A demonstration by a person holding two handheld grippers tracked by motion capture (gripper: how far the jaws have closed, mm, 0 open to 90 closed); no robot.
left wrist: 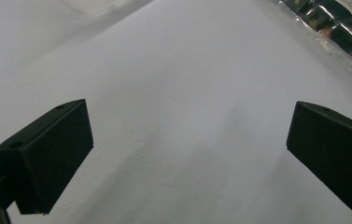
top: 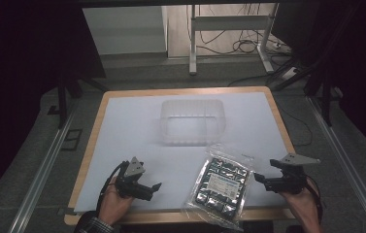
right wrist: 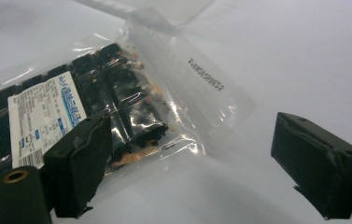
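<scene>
Lying on the white sheet of the bench is a clear plastic bag with dark packed pieces and a white label inside; it sits at the near side, right of the middle, and its lower end reaches over the near wooden edge. The right gripper is just beside the right edge of this bag and points toward it. In the right gripper view its jaws stand wide apart, with nothing pressed between them; the clear corner of the bag lies in front of them and one jaw is over the bag's edge, but whether it touches I cannot tell. The left gripper is at the near left, well apart from the bag, over bare white sheet. Its jaws are also wide and hold nothing. A clear empty container stands farther back, near the middle of the bench, apart from the bag.
</scene>
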